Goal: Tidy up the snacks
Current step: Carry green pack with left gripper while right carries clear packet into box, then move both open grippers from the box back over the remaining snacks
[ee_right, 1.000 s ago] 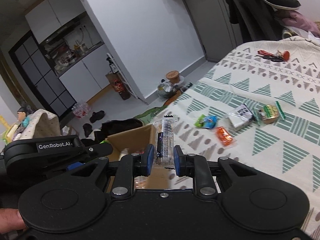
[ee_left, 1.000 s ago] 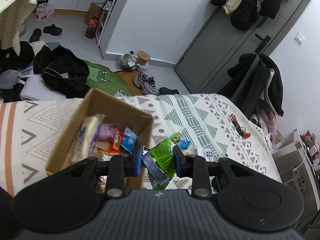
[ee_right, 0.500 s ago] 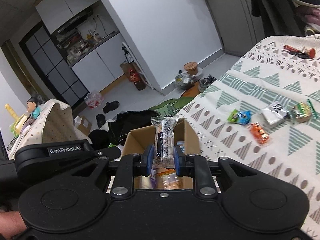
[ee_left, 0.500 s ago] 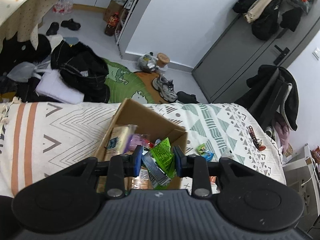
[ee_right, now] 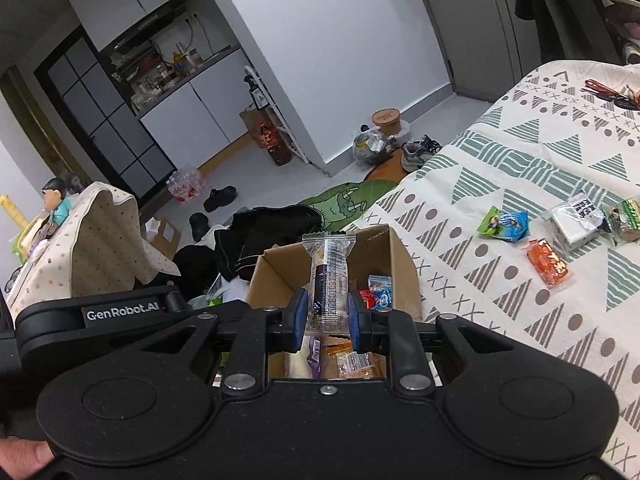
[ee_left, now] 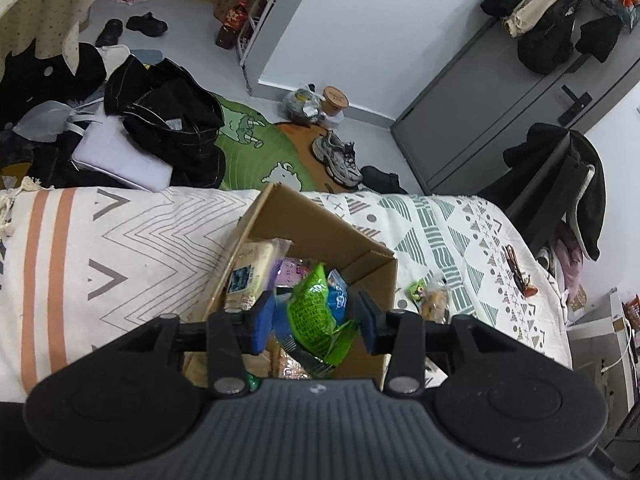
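Note:
An open cardboard box (ee_left: pixel 320 224) sits on the patterned bedspread with several snack packs inside. My left gripper (ee_left: pixel 315 322) hovers over its near edge, open. A green packet (ee_left: pixel 314 312) hangs loose between the blue pads, touching neither. In the right wrist view the same box (ee_right: pixel 280 272) lies just beyond my right gripper (ee_right: pixel 328 316). That gripper is shut on a clear-wrapped snack bar (ee_right: pixel 328 272), held upright above the box. Loose packets lie on the bedspread to the right: a green-blue one (ee_right: pixel 504 222), an orange one (ee_right: pixel 548 262) and a silver one (ee_right: pixel 576 218).
Keys (ee_left: pixel 516 268) lie far right on the bedspread (ee_left: pixel 120 240). Beyond the bed's edge the floor holds black clothes (ee_left: pixel 168 128), a green mat (ee_left: pixel 256 152) and a sneaker (ee_left: pixel 338 156). The left device's black body (ee_right: pixel 100 312) sits close on the left in the right wrist view.
The left gripper moved over the box and its jaws widened, letting go of the green packet. The right gripper carried the snack bar left until it stood over the box.

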Tool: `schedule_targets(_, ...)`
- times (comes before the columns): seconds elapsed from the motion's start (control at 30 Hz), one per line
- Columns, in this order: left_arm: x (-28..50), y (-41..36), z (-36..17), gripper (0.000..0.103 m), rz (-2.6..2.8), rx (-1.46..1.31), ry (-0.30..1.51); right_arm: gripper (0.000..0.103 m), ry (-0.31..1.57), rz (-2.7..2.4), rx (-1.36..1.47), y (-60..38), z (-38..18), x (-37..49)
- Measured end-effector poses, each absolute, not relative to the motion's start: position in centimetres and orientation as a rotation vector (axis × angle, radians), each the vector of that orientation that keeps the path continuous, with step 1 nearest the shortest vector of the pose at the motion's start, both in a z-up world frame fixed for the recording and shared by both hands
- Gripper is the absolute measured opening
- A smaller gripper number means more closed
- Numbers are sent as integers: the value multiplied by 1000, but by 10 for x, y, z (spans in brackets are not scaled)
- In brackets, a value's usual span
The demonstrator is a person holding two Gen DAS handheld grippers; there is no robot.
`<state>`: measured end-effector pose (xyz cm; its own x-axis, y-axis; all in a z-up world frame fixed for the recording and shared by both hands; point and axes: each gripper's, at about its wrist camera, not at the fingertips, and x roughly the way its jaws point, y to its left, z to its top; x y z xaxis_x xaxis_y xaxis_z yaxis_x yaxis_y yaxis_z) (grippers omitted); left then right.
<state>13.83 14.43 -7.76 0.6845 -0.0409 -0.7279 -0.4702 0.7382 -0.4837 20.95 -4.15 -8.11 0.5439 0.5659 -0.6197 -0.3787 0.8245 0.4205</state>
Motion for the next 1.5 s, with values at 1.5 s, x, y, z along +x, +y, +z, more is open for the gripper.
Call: schedule_targets(1.5,192,18,-79,90,223,-500,876,65,809,299,347,-236,-100,239)
